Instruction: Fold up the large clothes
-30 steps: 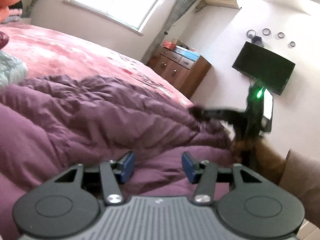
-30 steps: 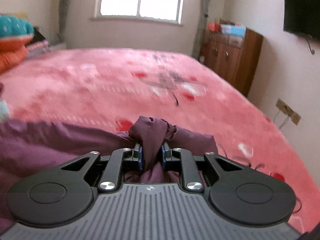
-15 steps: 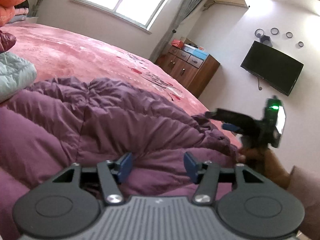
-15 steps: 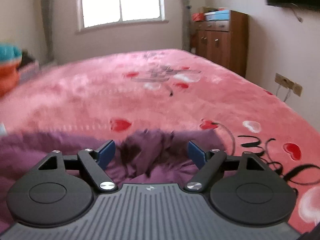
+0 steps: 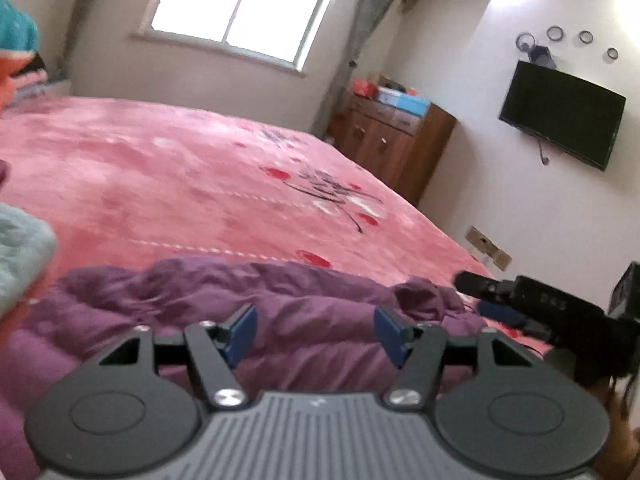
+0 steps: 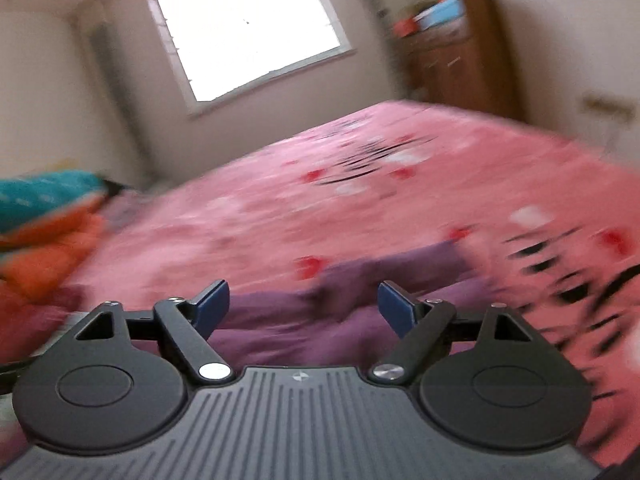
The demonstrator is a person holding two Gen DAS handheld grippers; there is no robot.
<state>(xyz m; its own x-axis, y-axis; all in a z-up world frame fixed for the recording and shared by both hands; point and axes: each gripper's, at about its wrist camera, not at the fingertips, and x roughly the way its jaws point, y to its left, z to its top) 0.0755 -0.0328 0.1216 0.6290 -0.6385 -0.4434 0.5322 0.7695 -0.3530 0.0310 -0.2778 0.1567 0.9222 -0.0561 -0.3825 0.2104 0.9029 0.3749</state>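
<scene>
A purple padded coat [image 5: 240, 300] lies crumpled along the near edge of a pink bed [image 5: 180, 184]. My left gripper [image 5: 316, 330] is open and empty just above the coat's near side. My right gripper [image 6: 304, 306] is open and empty, above the coat's right end [image 6: 380, 276]; its view is tilted and blurred. The right gripper also shows in the left wrist view [image 5: 520, 300], at the coat's right end.
A pale blue-green garment [image 5: 20, 256] lies at the left. A teal and orange pile [image 6: 44, 224] sits at the bed's far left. A wooden dresser [image 5: 392, 140] stands by the window wall, a TV [image 5: 560, 114] on the right wall.
My right gripper opened, let go of the coat's bunched end and pulled back, tilting. The coat now lies flatter. My left gripper stayed open and swung to face the bed.
</scene>
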